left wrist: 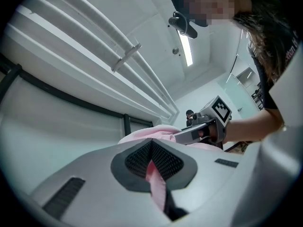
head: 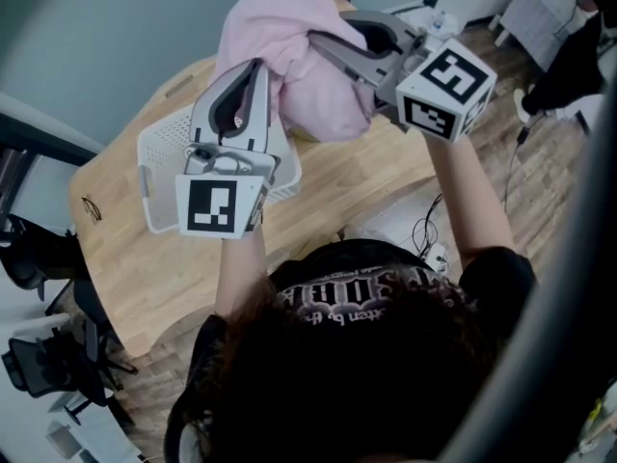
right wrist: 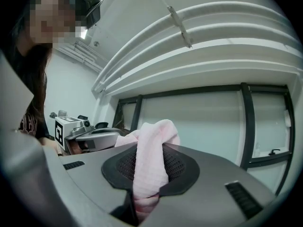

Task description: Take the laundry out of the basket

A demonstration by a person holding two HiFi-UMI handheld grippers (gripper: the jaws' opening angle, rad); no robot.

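Observation:
A pink towel (head: 289, 46) hangs bunched in the air above the table, held between both grippers. My left gripper (head: 253, 85) is shut on one edge of it; a thin strip of pink cloth (left wrist: 156, 181) shows pinched between its jaws. My right gripper (head: 323, 44) is shut on another part, with a thick fold of the towel (right wrist: 149, 164) squeezed between its pads. The white laundry basket (head: 159, 157) sits on the table below my left gripper, largely hidden by it. What lies inside the basket is hidden.
The basket stands on a light wooden table (head: 366, 177) with a curved front edge. A black office chair (head: 39, 365) is at the lower left on the floor. Cables (head: 429, 234) lie under the table's right side.

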